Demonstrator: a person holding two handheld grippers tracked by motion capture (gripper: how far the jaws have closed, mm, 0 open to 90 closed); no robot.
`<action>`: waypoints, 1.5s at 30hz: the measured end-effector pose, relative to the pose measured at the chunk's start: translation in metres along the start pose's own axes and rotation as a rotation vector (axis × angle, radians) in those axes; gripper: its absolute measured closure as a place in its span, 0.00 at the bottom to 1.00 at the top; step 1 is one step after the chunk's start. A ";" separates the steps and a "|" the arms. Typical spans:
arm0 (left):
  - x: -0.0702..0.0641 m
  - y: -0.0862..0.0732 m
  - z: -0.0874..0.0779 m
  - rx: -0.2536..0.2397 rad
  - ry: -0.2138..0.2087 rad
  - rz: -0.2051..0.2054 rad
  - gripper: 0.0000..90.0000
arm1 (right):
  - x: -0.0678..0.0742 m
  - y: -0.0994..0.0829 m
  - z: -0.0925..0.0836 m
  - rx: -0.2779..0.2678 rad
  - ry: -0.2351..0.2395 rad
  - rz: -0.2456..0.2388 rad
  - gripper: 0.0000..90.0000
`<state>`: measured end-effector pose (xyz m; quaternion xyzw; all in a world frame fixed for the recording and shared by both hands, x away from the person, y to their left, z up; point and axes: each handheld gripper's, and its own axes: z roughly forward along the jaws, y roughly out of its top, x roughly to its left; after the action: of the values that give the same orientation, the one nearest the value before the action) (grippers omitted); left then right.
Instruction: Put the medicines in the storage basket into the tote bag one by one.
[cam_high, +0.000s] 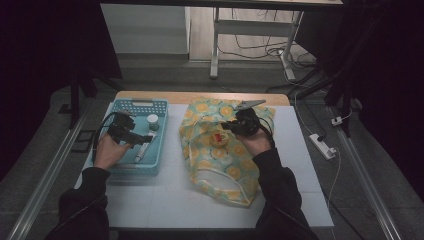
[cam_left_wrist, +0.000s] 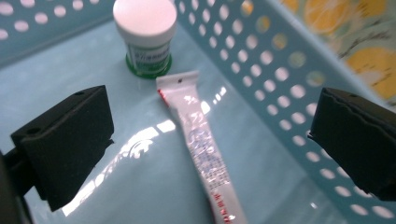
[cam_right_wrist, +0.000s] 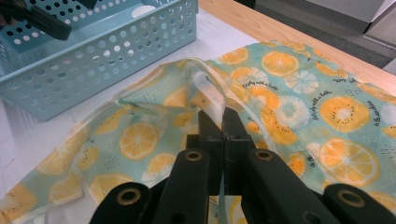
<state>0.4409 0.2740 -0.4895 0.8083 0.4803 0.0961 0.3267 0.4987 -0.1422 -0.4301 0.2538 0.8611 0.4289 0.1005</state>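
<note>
Plastic tube (cam_left_wrist: 205, 154) sits between the spread left tongs (cam_left_wrist: 205, 149), so drop lower before squeezing while right tongs (cam_right_wrist: 223, 122) stay clenched on the bag (cam_right_wrist: 299, 93).

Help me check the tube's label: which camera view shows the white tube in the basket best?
The left gripper view: the white tube lies large and unobstructed on the basket floor between open jaws, below the jar. The high view shows it small and partly hidden beside the left gripper.

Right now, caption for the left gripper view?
Open left gripper poised over white tube beside small white-lidded jar in blue basket.
</note>
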 end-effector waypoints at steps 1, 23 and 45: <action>0.000 -0.001 0.002 0.013 0.002 0.003 0.00 | 0.000 0.000 0.000 -0.001 0.000 0.002 0.99; -0.006 -0.002 0.034 0.295 0.115 0.034 0.07 | 0.000 0.000 0.000 0.003 0.004 -0.003 0.99; -0.008 -0.002 0.033 0.306 0.069 0.012 0.65 | 0.000 -0.001 -0.001 0.002 0.003 0.000 0.99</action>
<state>0.4507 0.2536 -0.5147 0.8477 0.4955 0.0517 0.1824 0.4984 -0.1436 -0.4299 0.2532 0.8618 0.4282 0.0991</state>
